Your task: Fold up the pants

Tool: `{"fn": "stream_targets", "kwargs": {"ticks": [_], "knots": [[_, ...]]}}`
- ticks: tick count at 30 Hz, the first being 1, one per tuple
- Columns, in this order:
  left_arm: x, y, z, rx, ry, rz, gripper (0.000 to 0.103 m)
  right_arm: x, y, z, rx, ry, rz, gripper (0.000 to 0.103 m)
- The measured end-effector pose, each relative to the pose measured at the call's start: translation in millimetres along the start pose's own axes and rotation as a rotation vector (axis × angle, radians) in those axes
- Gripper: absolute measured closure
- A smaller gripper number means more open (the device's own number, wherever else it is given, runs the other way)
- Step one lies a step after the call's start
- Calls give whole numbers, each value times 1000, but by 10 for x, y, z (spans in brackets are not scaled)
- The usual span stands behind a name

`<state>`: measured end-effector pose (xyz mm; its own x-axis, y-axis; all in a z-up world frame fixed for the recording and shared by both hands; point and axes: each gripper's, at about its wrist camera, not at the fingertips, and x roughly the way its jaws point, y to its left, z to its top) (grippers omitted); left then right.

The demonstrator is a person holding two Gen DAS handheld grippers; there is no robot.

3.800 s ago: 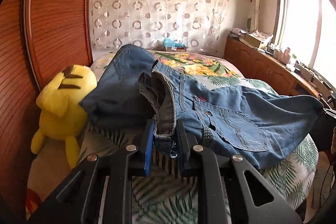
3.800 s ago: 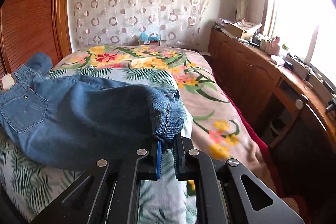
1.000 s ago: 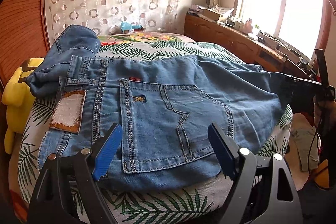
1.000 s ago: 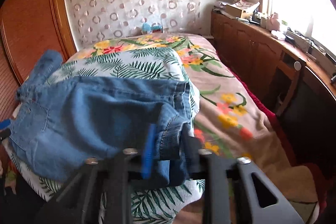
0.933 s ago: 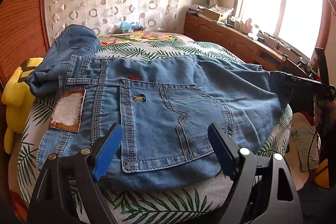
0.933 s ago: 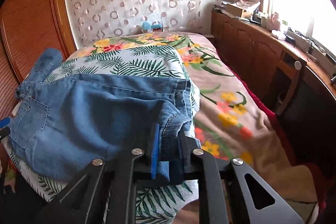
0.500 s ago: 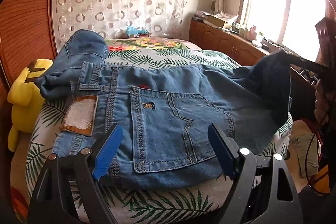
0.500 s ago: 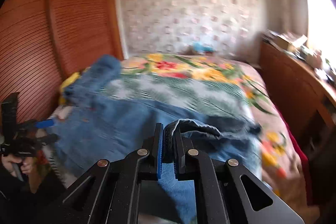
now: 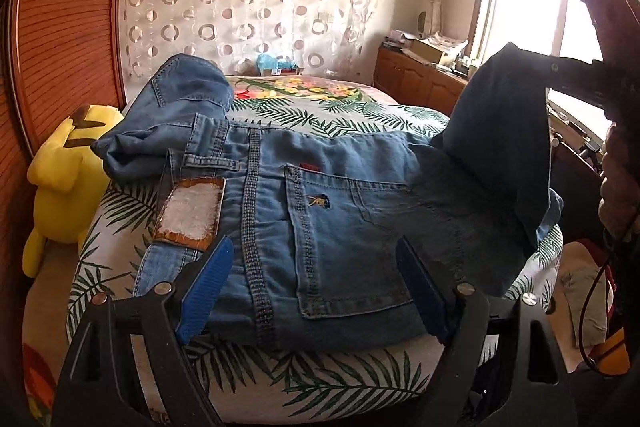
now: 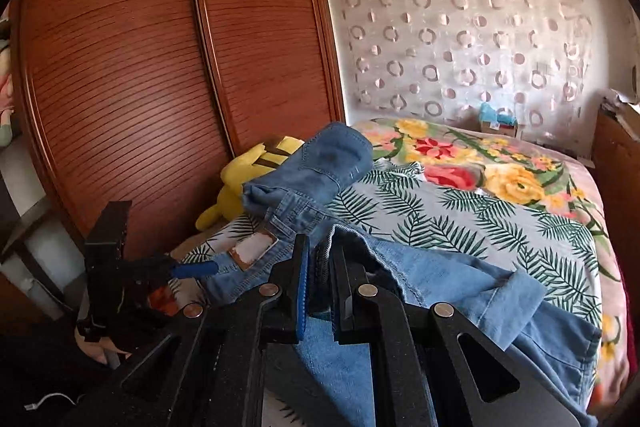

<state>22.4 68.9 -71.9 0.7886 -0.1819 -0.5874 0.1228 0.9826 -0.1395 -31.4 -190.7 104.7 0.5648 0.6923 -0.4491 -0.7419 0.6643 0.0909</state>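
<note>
Denim fills the middle of both views: the jeans (image 9: pixel 320 219) lie seat-up across the near end of the bed (image 9: pixel 320 379), back pocket and waist patch facing the left wrist camera. What has changed in the last second is the leg end. It lay flat at the right edge of the bed a second ago; now it stands lifted as a dark flap at the right of the left-wrist frame, carried up and over towards the waistband. That reads as the lengthwise fold under way, hem travelling to meet waist, not yet laid down.

The right gripper (image 10: pixel 320 267) is doing the carrying, its jaws, just drawn a shade tighter, clenched on the hem, with a blue fold pinched between the pads at centre frame. The left gripper (image 9: pixel 312 279) is released, its blue pads spread wide to either side of the back pocket, hovering over the seat and gripping nothing.

Around it: a wooden slatted wardrobe (image 10: pixel 140 87) fills the upper left of the right-wrist view, and a second bundle of denim (image 9: pixel 176 107) sits heaped at the waist end, likely to crowd the landing spot. Beside it, at left, slumps a yellow plush toy (image 9: pixel 68 179)
</note>
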Motion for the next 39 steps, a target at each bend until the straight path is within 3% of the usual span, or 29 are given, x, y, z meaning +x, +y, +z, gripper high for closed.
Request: {"fn": "stream_targets", "kwargs": {"ticks": [5, 7, 9, 11, 19, 23, 29, 32, 39], "knots": [[41, -5, -18, -4, 8, -6, 19, 73, -39, 104, -18, 30, -25, 86], [43, -32, -25, 0, 11, -9, 19, 90, -41, 163, -24, 32, -31, 77], [62, -47, -32, 2, 14, -14, 19, 104, -55, 201, -28, 27, -50, 56], [72, -55, -40, 3, 17, -16, 19, 94, -37, 210, -27, 21, -49, 50], [122, -97, -55, 8, 28, -33, 19, 56, 29, 159, -41, 4, -78, 49], [167, -145, -51, 19, 32, -44, 19, 29, -40, 60, -45, 4, -144, 49], [295, -258, -15, 33, 39, -78, 29, 117, -286, -253, -20, 77, -259, 49], [370, -338, 5, 45, 48, -94, 38, 224, -437, -436, 33, 126, -274, 49], [606, -551, 68, 108, 110, -141, 39, 467, -620, -594, 117, 201, -253, 49]]}}
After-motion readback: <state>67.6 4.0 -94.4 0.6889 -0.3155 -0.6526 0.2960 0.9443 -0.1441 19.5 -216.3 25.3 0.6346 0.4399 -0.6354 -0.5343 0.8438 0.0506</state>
